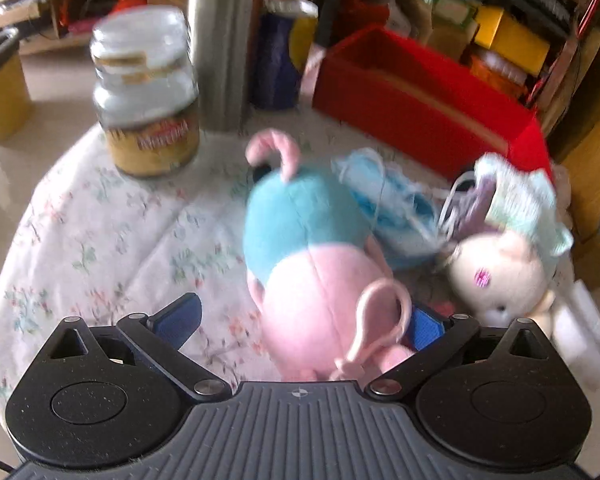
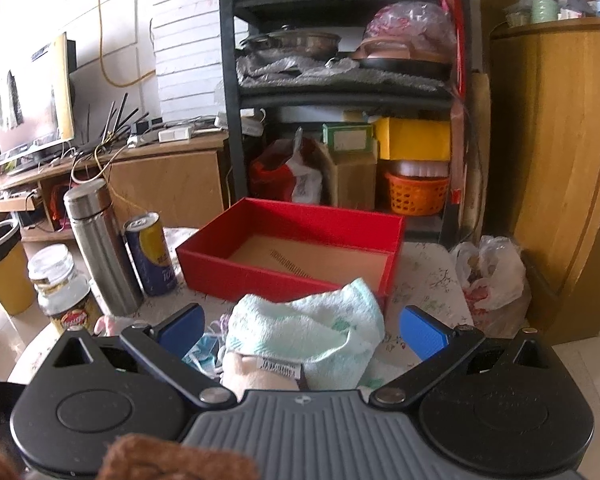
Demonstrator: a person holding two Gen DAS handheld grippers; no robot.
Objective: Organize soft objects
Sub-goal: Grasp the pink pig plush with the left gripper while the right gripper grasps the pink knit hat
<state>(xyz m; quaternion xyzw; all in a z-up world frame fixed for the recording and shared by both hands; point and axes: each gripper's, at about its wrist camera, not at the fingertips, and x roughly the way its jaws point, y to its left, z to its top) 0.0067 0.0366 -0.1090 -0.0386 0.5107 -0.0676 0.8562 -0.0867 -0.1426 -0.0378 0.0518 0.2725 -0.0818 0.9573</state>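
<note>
A pink and blue plush toy (image 1: 308, 264) lies on the flowered tablecloth (image 1: 100, 240) between the fingers of my left gripper (image 1: 302, 322), which is open; the view is blurred. To its right are a light blue cloth (image 1: 392, 208) and a cream plush (image 1: 500, 280) with a mint towel (image 1: 516, 204) on it. My right gripper (image 2: 302, 332) is open above that mint towel (image 2: 312, 332) and the cream plush (image 2: 252, 376). A red box (image 2: 252, 276) with a bare brown floor stands just behind them.
A glass jar (image 1: 146, 108), a steel flask (image 2: 100, 248) and a blue and yellow can (image 2: 150, 254) stand at the table's left. A yellow bin (image 2: 4, 268) is on the floor at left and a plastic bag (image 2: 492, 276) at right. Something brown and furry (image 2: 160, 460) shows at the bottom edge.
</note>
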